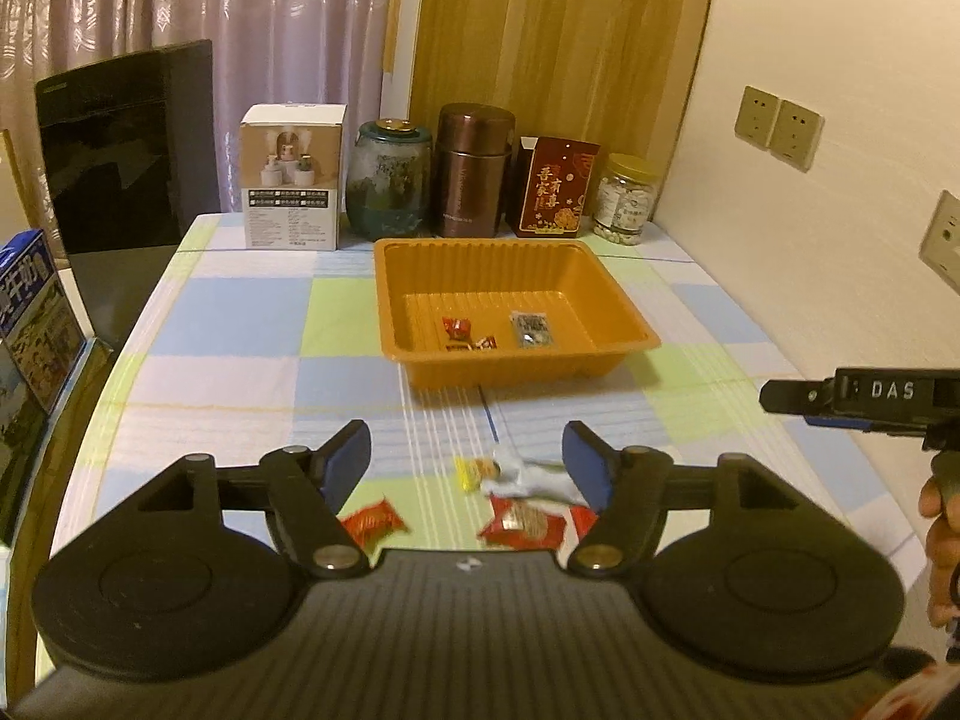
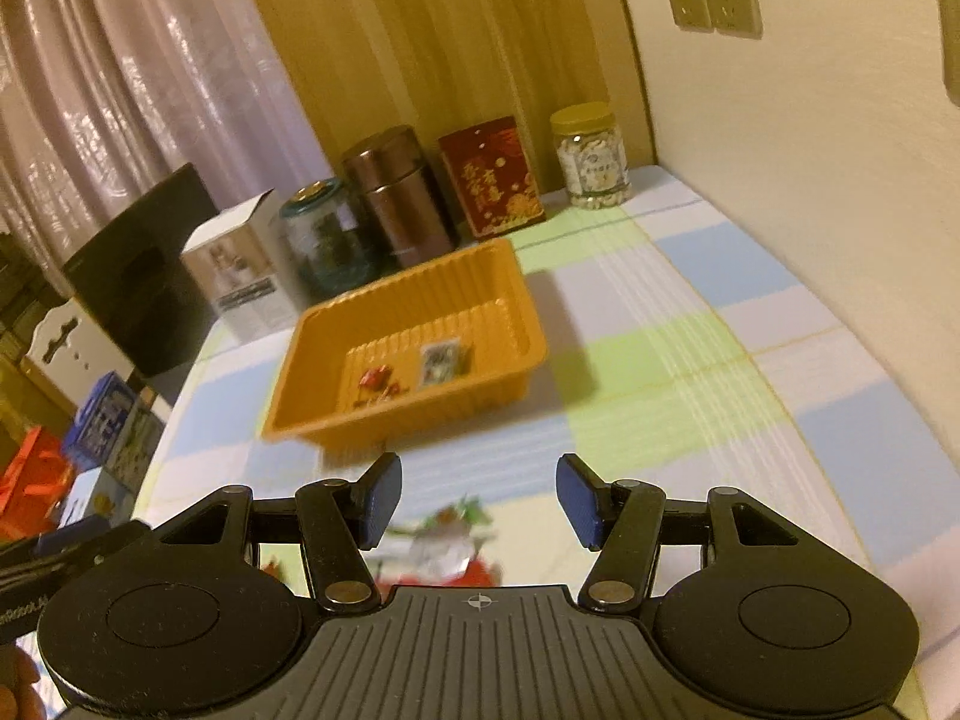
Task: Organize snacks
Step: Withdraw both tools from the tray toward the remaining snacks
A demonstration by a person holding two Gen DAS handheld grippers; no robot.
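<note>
An orange plastic tray (image 1: pixel 624 306) sits mid-table and holds two red candies (image 1: pixel 457 329) and a grey packet (image 1: pixel 530 329). The same tray (image 2: pixel 510 294) shows blurred in the right wrist view. Loose snacks lie on the checked cloth nearer me: a red packet (image 1: pixel 372 521), a yellow candy (image 1: pixel 474 471), a white wrapper (image 1: pixel 528 474) and another red packet (image 1: pixel 522 525). My left gripper (image 1: pixel 468 462) hovers over them, open, nothing between its pads. My right gripper (image 2: pixel 477 495) is open and empty above a blurred pile of wrappers (image 2: pixel 444 546).
Along the table's back edge stand a white box (image 1: pixel 293 177), a green jar (image 1: pixel 389 180), a brown canister (image 1: pixel 474 171), a red box (image 1: pixel 552 189) and a clear jar (image 1: pixel 627 198). A wall with sockets (image 1: pixel 777 126) borders the right. A black chair (image 1: pixel 126 144) stands at left.
</note>
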